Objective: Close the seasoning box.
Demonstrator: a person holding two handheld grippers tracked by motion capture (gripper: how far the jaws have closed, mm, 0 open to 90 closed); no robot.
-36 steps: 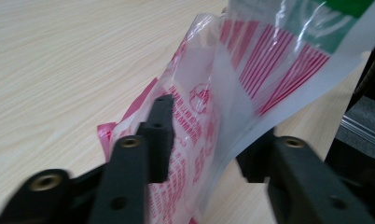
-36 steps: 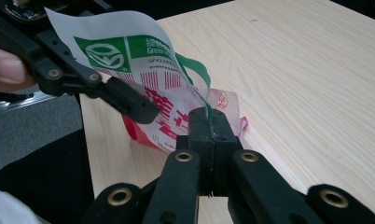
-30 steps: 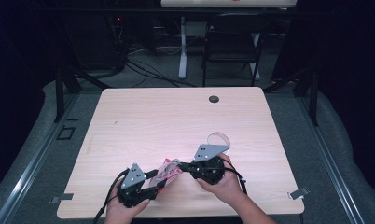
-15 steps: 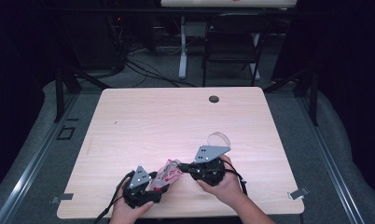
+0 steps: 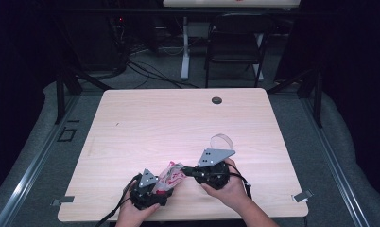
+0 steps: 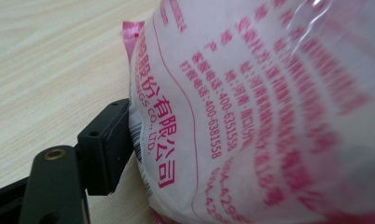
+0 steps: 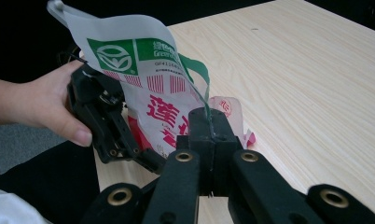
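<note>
A white plastic bag (image 5: 172,172) with pink print and a green logo hangs crumpled between my two grippers near the table's front edge. My left gripper (image 5: 162,186) is shut on the bag's left side. In the left gripper view the bag (image 6: 269,116) lies close against one black jaw and hides the other. My right gripper (image 7: 212,123) is shut on the bag's green-striped edge (image 7: 195,79). In the high view the right gripper (image 5: 189,171) points left toward the bag. A hand holds each gripper.
A clear curled strip (image 5: 222,140) lies on the light wooden table (image 5: 178,123) just behind the right gripper. A dark round grommet (image 5: 217,100) sits near the far edge. A chair (image 5: 235,45) and cables stand on the floor beyond the table.
My left gripper has shifted a little to the right, toward the right gripper, bunching the bag between them. The right gripper has hardly moved.
</note>
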